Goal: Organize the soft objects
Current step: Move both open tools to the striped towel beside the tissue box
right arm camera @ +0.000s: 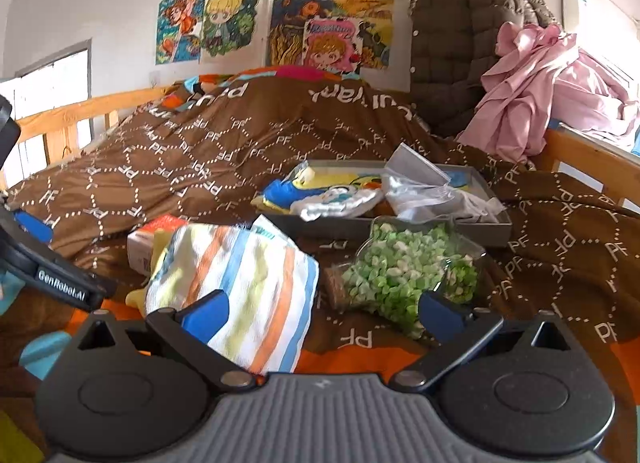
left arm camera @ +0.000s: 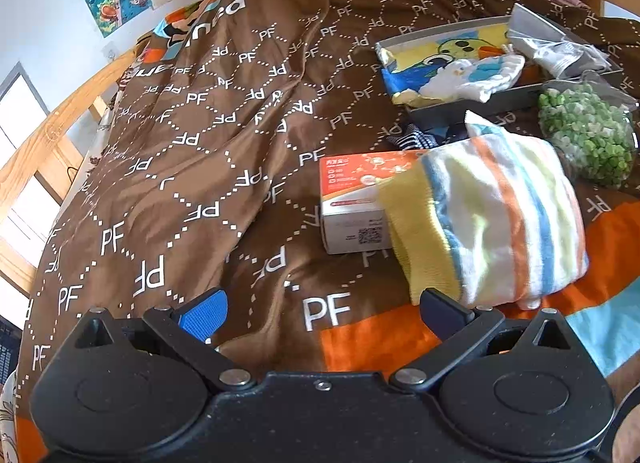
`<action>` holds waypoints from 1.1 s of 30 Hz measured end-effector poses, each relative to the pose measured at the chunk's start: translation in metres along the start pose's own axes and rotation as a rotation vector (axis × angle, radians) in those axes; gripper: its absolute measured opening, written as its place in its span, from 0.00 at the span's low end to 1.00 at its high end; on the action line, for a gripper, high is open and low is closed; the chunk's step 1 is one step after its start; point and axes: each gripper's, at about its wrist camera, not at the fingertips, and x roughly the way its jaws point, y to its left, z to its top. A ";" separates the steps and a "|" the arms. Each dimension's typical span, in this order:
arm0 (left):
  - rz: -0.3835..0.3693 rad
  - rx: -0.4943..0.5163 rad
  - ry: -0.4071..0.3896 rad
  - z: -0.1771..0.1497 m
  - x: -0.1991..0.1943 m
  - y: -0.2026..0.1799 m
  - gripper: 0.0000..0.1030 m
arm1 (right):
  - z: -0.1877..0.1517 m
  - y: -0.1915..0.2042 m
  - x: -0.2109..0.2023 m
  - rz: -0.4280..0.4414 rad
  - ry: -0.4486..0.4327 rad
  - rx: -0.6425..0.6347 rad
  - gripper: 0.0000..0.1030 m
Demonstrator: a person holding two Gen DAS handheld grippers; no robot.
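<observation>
A striped towel (left arm camera: pixel 492 219) (right arm camera: pixel 244 287) with yellow, orange, blue and white bands lies folded on the brown bed cover, partly over an orange and white box (left arm camera: pixel 352 199) (right arm camera: pixel 148 241). My left gripper (left arm camera: pixel 320 313) stands open to the towel's left, its right finger just below the towel's near corner. My right gripper (right arm camera: pixel 322 313) is open too, with its left finger over the towel's near edge and its right finger in front of a clear bag of green pieces (left arm camera: pixel 588 135) (right arm camera: pixel 404 275). A grey tray (left arm camera: pixel 480 107) (right arm camera: pixel 500 229) behind holds a yellow and blue cloth, a small white cloth and a clear plastic bag.
The brown "PF" bed cover (left arm camera: pixel 200 143) (right arm camera: pixel 180 159) spreads wide to the left. Wooden bed rails (left arm camera: pixel 48 143) (right arm camera: pixel 576 167) run along both sides. A dark quilted jacket (right arm camera: pixel 460 51) and pink cloth (right arm camera: pixel 540 91) pile up at the back right. The left gripper's body (right arm camera: pixel 48 275) shows at the left.
</observation>
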 end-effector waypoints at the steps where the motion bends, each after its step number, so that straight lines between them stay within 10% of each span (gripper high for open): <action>1: 0.004 -0.002 0.002 0.000 0.002 0.002 0.99 | -0.001 0.002 0.002 0.006 0.004 -0.005 1.00; 9: 0.041 -0.009 -0.017 0.004 0.018 0.016 0.99 | -0.011 0.015 0.026 0.118 0.052 0.003 1.00; 33: -0.207 -0.125 -0.118 0.036 0.033 0.009 0.99 | -0.026 0.035 0.063 0.206 0.082 -0.040 1.00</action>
